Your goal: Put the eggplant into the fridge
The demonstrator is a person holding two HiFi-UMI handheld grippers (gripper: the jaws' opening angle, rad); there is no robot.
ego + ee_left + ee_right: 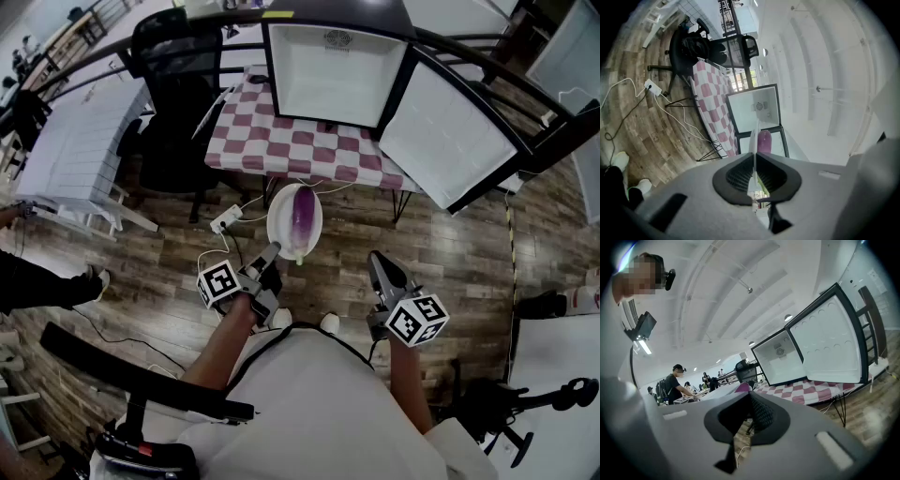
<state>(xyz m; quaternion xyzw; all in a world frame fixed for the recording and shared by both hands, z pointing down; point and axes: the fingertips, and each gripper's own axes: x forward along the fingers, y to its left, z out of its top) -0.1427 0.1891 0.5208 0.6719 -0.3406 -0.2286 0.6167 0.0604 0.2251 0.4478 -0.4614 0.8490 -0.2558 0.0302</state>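
Observation:
A purple eggplant [302, 217] lies on a white plate [280, 223] held out in front of me above the wooden floor. My left gripper [272, 251] is shut on the plate's near rim. In the left gripper view the plate [754, 140] shows edge-on between the pads, with the eggplant [764, 140] just beyond it. The small fridge [333, 70] stands open on a checkered table [272, 141], its door [459, 131] swung to the right. My right gripper [378, 261] hangs to the right of the plate, shut on nothing; its own view shows the fridge [780, 357] ahead.
A black office chair [173, 103] stands left of the table. A power strip [225, 220] and cables lie on the floor under the plate. A white slatted bench [75, 150] is at the far left. Several people [675, 380] work at desks in the background.

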